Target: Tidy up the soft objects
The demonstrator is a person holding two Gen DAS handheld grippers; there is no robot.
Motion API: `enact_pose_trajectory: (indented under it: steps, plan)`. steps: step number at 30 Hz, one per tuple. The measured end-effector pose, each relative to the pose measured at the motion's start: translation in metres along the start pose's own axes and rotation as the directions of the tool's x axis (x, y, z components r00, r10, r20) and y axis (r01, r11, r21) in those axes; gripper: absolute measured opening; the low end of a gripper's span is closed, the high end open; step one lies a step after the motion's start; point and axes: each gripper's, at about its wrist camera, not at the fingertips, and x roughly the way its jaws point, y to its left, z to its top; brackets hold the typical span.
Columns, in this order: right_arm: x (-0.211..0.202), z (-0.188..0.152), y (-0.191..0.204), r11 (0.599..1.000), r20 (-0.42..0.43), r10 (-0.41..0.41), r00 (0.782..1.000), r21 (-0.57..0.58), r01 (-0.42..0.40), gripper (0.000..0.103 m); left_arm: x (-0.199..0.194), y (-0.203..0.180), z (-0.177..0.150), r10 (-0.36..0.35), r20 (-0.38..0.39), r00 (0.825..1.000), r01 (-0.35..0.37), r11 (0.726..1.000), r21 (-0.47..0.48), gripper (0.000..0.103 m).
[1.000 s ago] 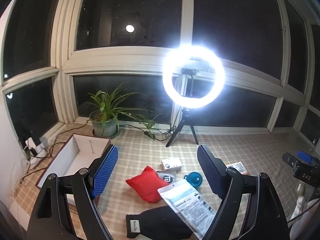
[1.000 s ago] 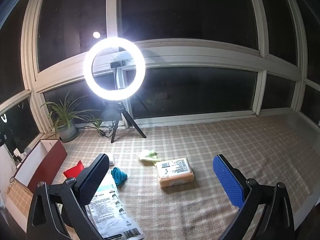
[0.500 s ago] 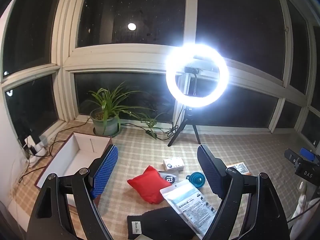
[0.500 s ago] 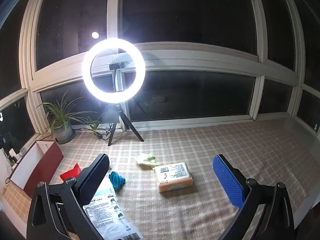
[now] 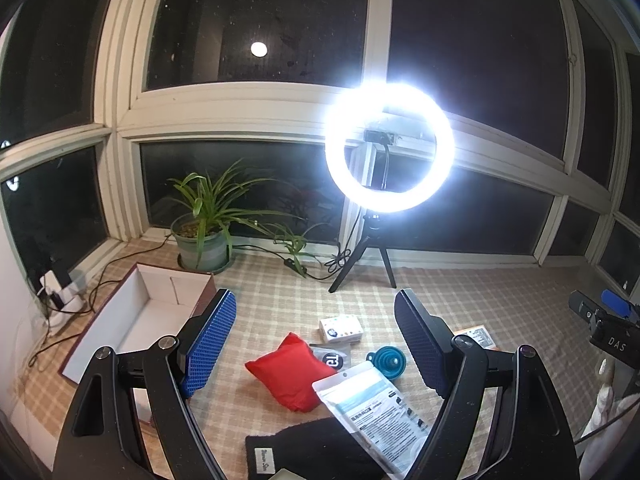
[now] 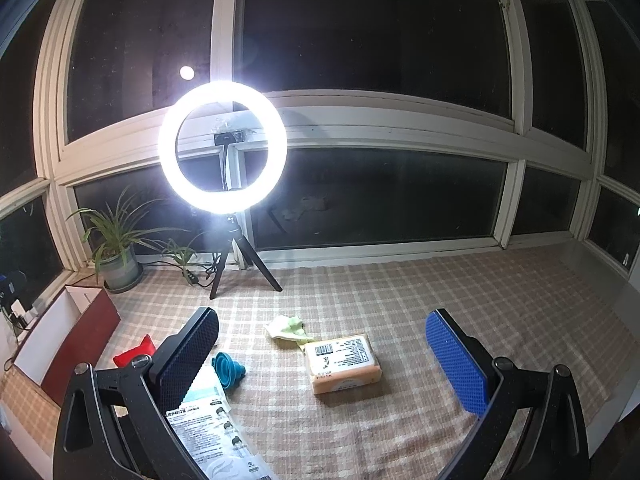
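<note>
Both my left gripper point(image 5: 314, 344) and right gripper point(image 6: 320, 360) gape empty; box point(image 5: 132, 320) at ten o'clock bare, red pillow point(image 5: 286, 372) dead ahead, green cloth point(image 6: 286, 326) twelve o'clock—nothing sorted yet.

A plump red cushion-like pouch point(image 5: 289, 372) lies flat on the checked cloth, just right of an open white-lined box with dark red walls point(image 5: 144, 320). Close in front of it, a black fabric piece point(image 5: 316, 452) with a small white label lies flat. A printed white-and-blue plastic packet point(image 5: 376, 412) rests partly over the black fabric's right side. Farther right, a crumpled pale green cloth point(image 6: 288, 327) touches the far corner of an orange wrapped soft pack point(image 6: 342, 364) with a barcode label.
</note>
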Motion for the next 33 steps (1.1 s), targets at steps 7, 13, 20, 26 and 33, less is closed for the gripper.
enact_pose_trajectory:
  steps: [7,13,20,26,33]
  plan:
    - [0.005,0.005,-0.001,1.000,0.001,-0.001,1.000,0.003,0.001,0.102,0.004,0.001,0.001,-0.003,-0.004,1.000,0.003,1.000,-0.007,0.082]
    - [0.008,0.007,-0.002,1.000,0.001,-0.001,1.000,0.002,0.001,0.102,0.007,0.001,0.004,-0.006,-0.003,1.000,0.006,1.000,-0.006,0.082]
    - [0.009,0.007,0.000,1.000,0.000,-0.001,1.000,0.001,0.001,0.102,0.010,0.001,0.007,-0.007,-0.007,1.000,0.007,1.000,-0.005,0.082]
    - [0.009,0.007,0.001,1.000,-0.001,-0.001,1.000,0.002,0.001,0.102,0.010,0.000,0.007,-0.006,-0.008,1.000,0.006,1.000,-0.004,0.082]
    - [0.012,0.006,0.003,1.000,-0.008,0.004,1.000,0.002,-0.004,0.102,0.013,-0.001,0.008,-0.010,-0.010,1.000,0.010,1.000,-0.004,0.082]
